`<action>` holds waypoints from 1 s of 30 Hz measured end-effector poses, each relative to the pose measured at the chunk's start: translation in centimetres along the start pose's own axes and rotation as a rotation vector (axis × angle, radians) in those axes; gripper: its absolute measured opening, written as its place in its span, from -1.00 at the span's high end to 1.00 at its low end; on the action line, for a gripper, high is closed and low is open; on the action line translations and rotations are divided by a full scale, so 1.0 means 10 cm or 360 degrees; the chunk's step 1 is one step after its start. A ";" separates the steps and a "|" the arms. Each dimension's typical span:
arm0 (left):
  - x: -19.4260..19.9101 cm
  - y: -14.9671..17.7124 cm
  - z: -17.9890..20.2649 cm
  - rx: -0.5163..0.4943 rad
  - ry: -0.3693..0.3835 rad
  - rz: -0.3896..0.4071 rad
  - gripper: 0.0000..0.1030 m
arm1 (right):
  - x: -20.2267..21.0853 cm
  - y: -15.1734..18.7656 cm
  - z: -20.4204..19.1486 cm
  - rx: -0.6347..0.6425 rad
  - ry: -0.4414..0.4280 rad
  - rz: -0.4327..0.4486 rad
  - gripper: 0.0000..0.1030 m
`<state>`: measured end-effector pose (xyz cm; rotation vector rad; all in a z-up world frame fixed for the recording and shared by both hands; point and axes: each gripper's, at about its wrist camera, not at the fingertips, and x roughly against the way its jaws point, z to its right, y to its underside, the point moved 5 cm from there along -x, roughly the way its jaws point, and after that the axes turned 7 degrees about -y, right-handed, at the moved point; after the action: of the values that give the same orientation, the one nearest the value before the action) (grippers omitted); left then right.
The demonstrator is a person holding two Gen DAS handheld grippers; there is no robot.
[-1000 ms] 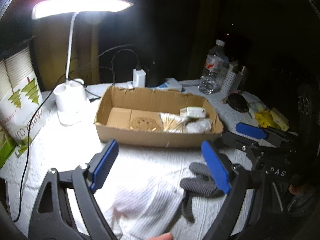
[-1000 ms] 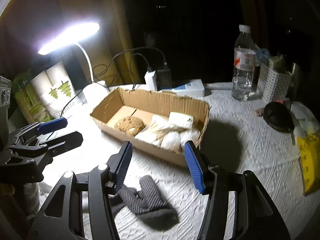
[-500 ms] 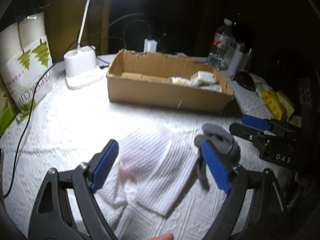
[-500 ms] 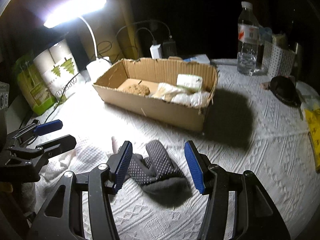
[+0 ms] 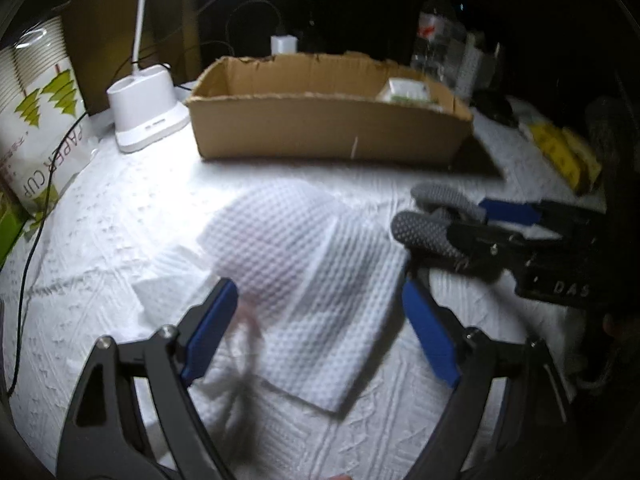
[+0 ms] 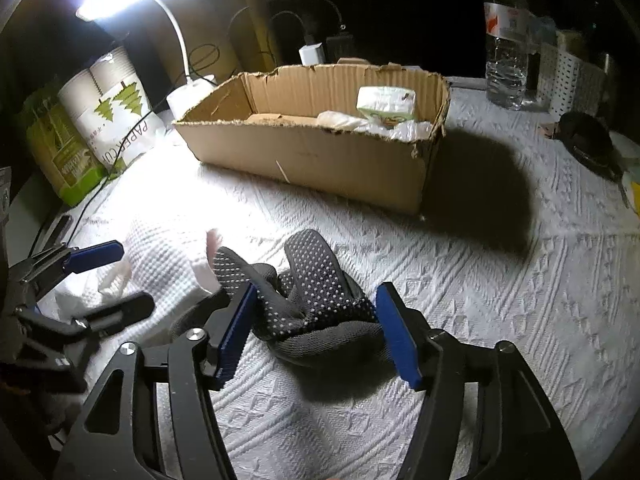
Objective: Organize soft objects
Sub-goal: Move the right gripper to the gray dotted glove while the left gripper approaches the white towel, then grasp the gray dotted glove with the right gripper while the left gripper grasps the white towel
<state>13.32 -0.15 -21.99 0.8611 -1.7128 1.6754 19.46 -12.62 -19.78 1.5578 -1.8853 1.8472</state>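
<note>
Partly done, by the look of it: some soft-looking things already inside the cardboard box [image 6: 320,152], two more still out on the bench [image 6: 500,300]. Outside the box: a white waffle cloth [image 5: 304,264], lying loosely folded on the bench cover in front of the box, and a grey dotted glove [image 6: 316,300], crumpled just beside the cloth on its right. Both well apart from the box, neither lifted yet. Left gripper [image 5: 320,336] low over the white cloth, jaws wide apart, the near edge of the cloth between them but no pad pressing on it. Right gripper [image 6: 316,332] down at the glove, jaws having just been opening wider, now standing either side of the glove's bunched middle; pads close to the fabric, but no squeeze visible, so open around it rather than holding. Probably the step in hand: closing on each item to carry it to the box. Inside the box, gathered toward its right end: a small white packet with green print [image 6: 386,104] on top, and some pale crinkled bags or wrapping [image 6: 344,120] beneath and beside it; exact contents hard to tell. Left half of the box mostly bare, only a flat brown thing on the floor, so room enough for both cloth and glove. Still left: grasping, lifting over the torn box wall, placing inside.
</note>
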 end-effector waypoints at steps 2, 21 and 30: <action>-0.03 0.02 0.05 -0.0040 -0.0009 -0.0001 -0.51 | 0.00 0.00 -0.01 0.0013 -0.0001 0.0003 -0.29; 0.19 0.09 0.20 -0.0085 0.0084 0.0025 0.75 | 0.16 0.19 -0.10 0.0053 -0.0203 -0.0007 0.39; 0.49 -0.14 0.08 -0.0003 0.0168 0.0122 0.75 | 0.49 0.02 -0.03 0.0059 -0.0139 0.0111 0.39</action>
<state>11.41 -1.18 -17.30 0.7015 -1.6947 1.7370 16.85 -15.30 -16.60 1.6299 -1.9772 1.8822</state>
